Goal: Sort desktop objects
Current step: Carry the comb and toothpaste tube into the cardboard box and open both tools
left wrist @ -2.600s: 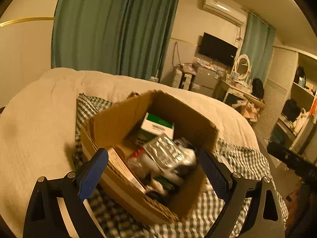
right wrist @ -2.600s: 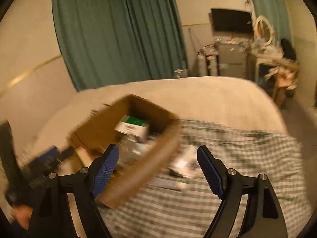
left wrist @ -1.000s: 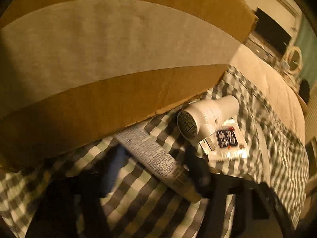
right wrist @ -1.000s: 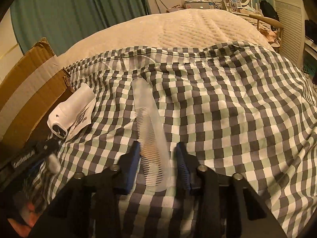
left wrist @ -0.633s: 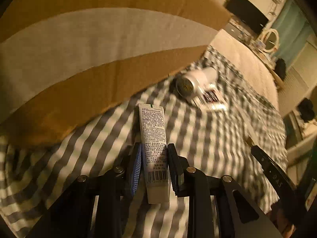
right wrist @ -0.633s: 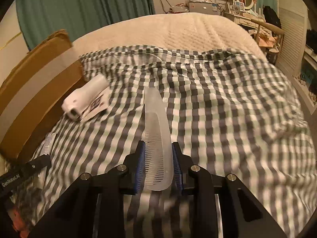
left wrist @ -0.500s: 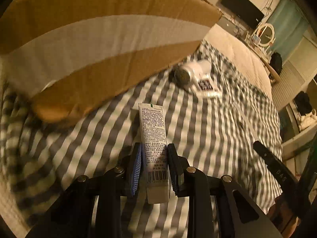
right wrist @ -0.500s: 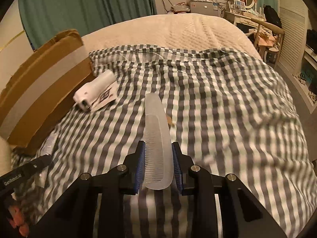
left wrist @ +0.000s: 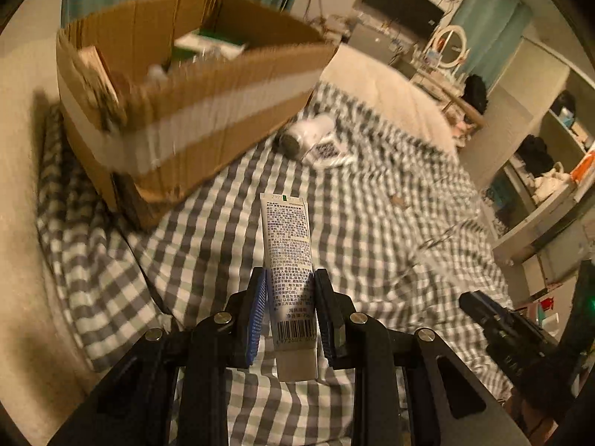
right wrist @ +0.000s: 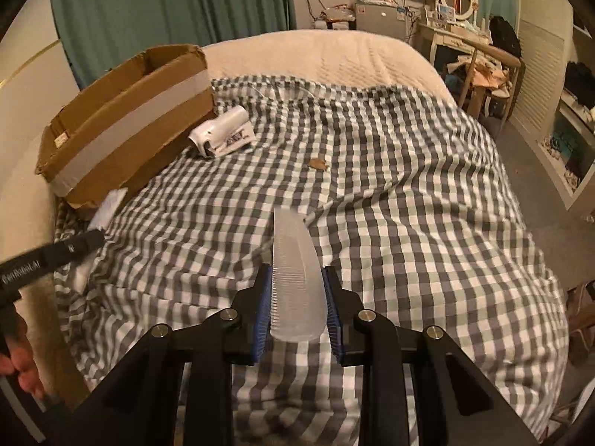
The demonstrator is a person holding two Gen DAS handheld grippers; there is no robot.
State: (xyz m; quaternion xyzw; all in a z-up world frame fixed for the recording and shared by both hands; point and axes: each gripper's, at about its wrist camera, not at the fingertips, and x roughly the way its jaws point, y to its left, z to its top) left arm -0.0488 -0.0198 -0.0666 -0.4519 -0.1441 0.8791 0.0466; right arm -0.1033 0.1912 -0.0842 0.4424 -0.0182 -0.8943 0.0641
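Left gripper (left wrist: 290,312) is clamped on a white tube (left wrist: 288,260), long axis toward 12 o'clock, crimped end forward, held above the checked cloth (left wrist: 372,223). Right gripper (right wrist: 296,306) is closed on a translucent comb (right wrist: 293,275), tip toward 12 o'clock. Cardboard box (right wrist: 122,122) is seen at 10 o'clock, a white bottle (right wrist: 219,130) just beside it.

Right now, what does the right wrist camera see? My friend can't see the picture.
The right gripper is shut on a clear plastic comb, held above a grey-and-white checked blanket on a bed. To the left sits a cardboard box, with a small white bottle lying beside it.
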